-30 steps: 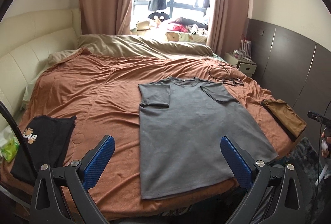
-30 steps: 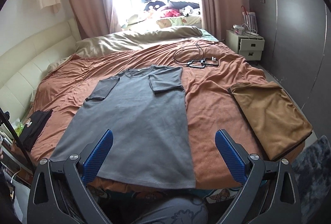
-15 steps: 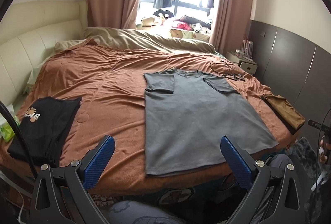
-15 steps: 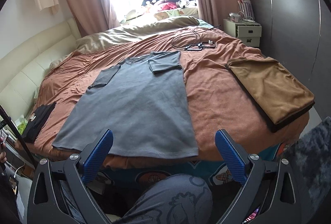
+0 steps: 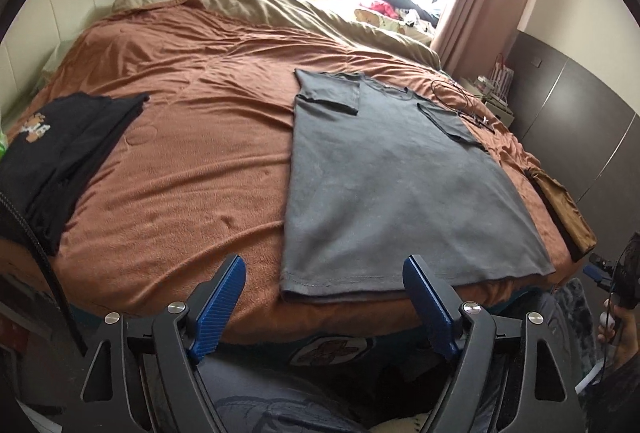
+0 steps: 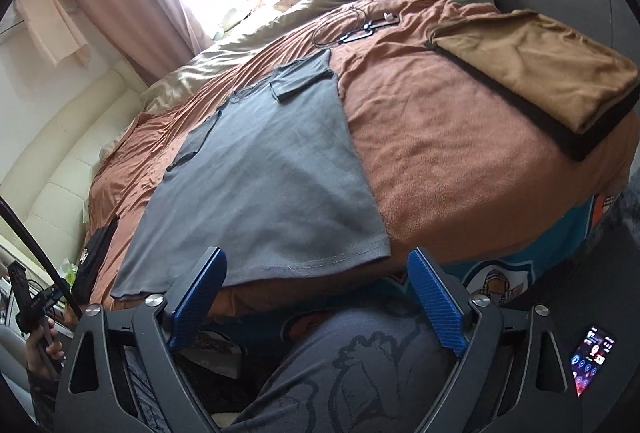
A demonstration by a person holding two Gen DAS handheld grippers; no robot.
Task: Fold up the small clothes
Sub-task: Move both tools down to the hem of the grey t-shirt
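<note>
Over the near edge of the bed [image 5: 168, 193], left of the grey T-shirt [image 5: 384, 185], my left gripper [image 5: 328, 297] hangs with its fingers [image 5: 218, 303] spread wide; they have just been narrowing a little, and nothing lies between them. Further left of the shirt a folded black garment [image 5: 60, 149] rests near the bed's left side. The shirt itself lies flat on the rust-brown blanket, collar toward the window, both sleeves already turned in over the chest, its hem running along the near edge just ahead of both grippers. Past the shirt's right hem corner my right gripper [image 6: 320, 293] hovers the same way, fingers [image 6: 434, 303] well apart, likewise just drawn in somewhat, holding nothing. Right of the shirt sits a folded tan garment [image 6: 536, 61]. I judge I am reaching for the hem: next, each gripper must slide onto a hem corner, pinch both layers, then carry the hem up toward the collar.
</note>
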